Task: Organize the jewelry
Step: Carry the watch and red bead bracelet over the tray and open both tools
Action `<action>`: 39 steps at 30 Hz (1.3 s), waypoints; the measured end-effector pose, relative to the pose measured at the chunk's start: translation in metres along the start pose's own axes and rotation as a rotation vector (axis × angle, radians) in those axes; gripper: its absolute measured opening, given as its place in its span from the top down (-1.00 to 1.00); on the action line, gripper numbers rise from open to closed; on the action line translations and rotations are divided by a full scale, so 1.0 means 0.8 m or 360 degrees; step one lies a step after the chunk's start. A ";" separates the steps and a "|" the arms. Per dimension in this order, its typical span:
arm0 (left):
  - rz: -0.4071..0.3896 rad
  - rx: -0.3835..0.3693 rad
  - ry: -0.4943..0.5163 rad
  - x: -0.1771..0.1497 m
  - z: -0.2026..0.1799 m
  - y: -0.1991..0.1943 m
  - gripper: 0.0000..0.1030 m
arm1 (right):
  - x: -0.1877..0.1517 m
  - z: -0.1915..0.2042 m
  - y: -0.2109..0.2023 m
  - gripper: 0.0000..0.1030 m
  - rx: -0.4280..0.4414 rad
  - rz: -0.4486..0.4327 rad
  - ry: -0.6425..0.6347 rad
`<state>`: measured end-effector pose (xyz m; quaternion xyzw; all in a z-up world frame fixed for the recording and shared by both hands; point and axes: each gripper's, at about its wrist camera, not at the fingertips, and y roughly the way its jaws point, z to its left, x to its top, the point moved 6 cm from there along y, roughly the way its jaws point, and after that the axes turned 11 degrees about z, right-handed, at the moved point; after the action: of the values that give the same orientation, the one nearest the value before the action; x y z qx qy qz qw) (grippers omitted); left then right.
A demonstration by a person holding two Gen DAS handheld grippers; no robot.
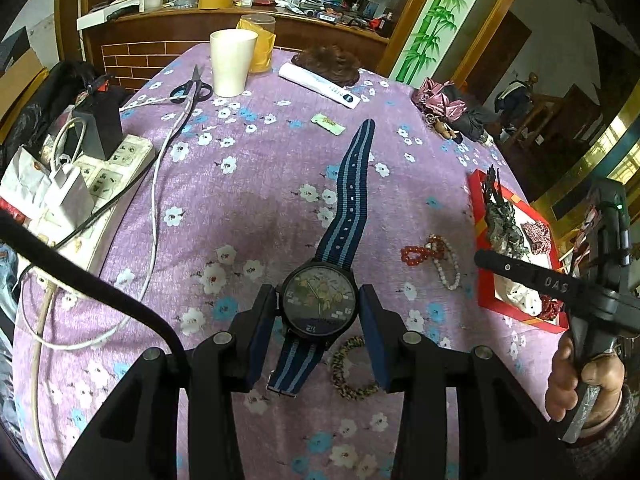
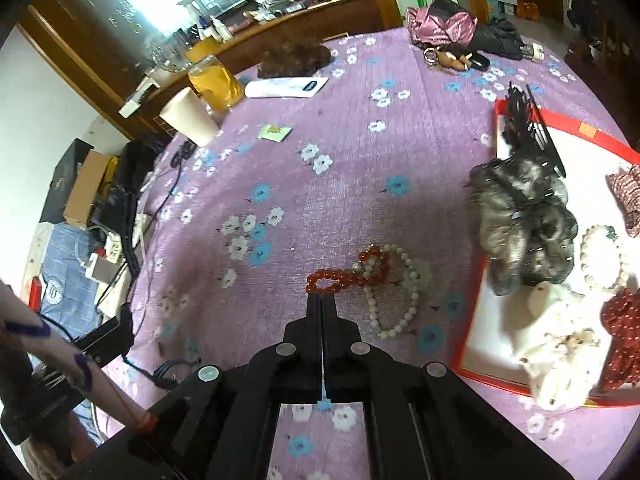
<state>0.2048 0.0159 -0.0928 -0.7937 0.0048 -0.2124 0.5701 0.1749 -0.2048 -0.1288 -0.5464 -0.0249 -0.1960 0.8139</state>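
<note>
A dark watch (image 1: 320, 300) with a blue striped strap sits between the pads of my left gripper (image 1: 319, 294), which is shut on its case above the purple flowered cloth. Just beside it on the cloth lies a braided bracelet (image 1: 352, 372). A red bead bracelet (image 2: 328, 282) and a white bead bracelet (image 2: 400, 300) lie tangled on the cloth. My right gripper (image 2: 322, 296) is shut, fingers pressed together, with nothing between them. It hovers over the near end of the red beads. The red tray (image 2: 568, 122) at right holds a grey scrunchie (image 2: 524, 224), other scrunchies and bead bracelets.
A white cup (image 1: 232, 62), an amber jar (image 1: 262, 40) and scissors (image 1: 192, 88) stand at the far end. A power strip (image 1: 100, 184) with chargers and cables runs along the left edge. A pink umbrella (image 1: 438, 98) and keys lie far right.
</note>
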 end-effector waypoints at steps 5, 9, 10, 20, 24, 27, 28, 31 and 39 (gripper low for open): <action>0.0003 0.0008 -0.0034 -0.013 -0.001 -0.006 0.21 | -0.012 -0.025 0.027 0.13 -0.0162 0.0072 -0.0001; -0.0002 0.0054 -0.0041 -0.022 0.006 -0.011 0.21 | -0.011 -0.036 0.057 0.14 -0.0242 0.0134 -0.0044; -0.0003 0.0059 -0.0052 -0.024 0.009 -0.012 0.21 | -0.009 -0.034 0.061 0.14 -0.0251 0.0136 -0.0054; 0.0001 0.0054 -0.0126 -0.037 0.036 -0.017 0.21 | 0.027 0.028 0.092 0.14 -0.0407 0.0135 -0.0497; 0.0004 0.0042 -0.0119 -0.039 0.040 -0.017 0.21 | 0.032 0.025 0.105 0.13 -0.0412 0.0207 -0.0572; 0.0009 0.0032 -0.0124 -0.039 0.044 -0.015 0.21 | 0.028 0.022 0.107 0.39 -0.0431 0.0246 -0.0613; 0.0012 0.0030 -0.0127 -0.039 0.045 -0.014 0.21 | 0.026 0.022 0.107 0.49 -0.0472 0.0253 -0.0636; 0.0018 0.0025 -0.0123 -0.036 0.044 -0.010 0.21 | 0.023 0.020 0.104 0.71 -0.0459 0.0269 -0.0592; 0.0028 0.0008 -0.0091 -0.028 0.030 -0.006 0.21 | 0.032 0.010 0.035 0.85 -0.0073 0.0131 -0.0233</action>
<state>0.1915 0.0451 -0.1020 -0.7980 -0.0050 -0.1844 0.5737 0.2095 -0.1961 -0.1439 -0.5784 -0.0572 -0.1225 0.8045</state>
